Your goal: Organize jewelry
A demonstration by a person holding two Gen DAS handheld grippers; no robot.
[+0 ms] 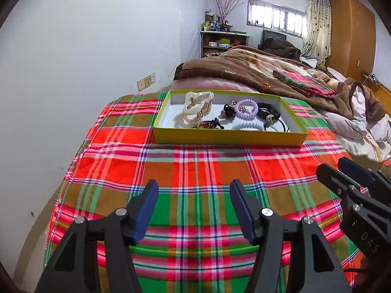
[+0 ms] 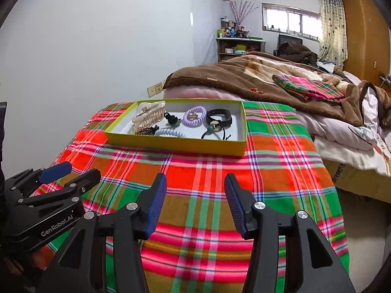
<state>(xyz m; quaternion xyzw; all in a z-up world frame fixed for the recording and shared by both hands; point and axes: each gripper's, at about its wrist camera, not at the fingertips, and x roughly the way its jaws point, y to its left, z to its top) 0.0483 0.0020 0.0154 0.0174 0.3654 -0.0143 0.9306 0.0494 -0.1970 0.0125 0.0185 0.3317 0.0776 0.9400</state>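
Left hand-held gripper (image 1: 194, 190) hovering over plaid cloth (image 1: 195, 171), fingers spread wide, nothing held. Right hand-held gripper (image 2: 195, 185) alongside, equally wide, empty too. Yellow-green box (image 1: 229, 136) sits ahead on cloth, well apart from both. Inside: cream hair claw (image 1: 198, 109), purple coil tie (image 1: 246, 108), pale blue coil tie (image 1: 248, 127), black band (image 1: 268, 113).

A lived-in home bedroom: a bed (image 1: 244, 73) heaped with a brown blanket (image 2: 244, 75), a cluttered shelf (image 1: 223, 42) in the corner, a curtained window (image 2: 290, 23) and a wooden wardrobe (image 1: 352, 31) beyond.
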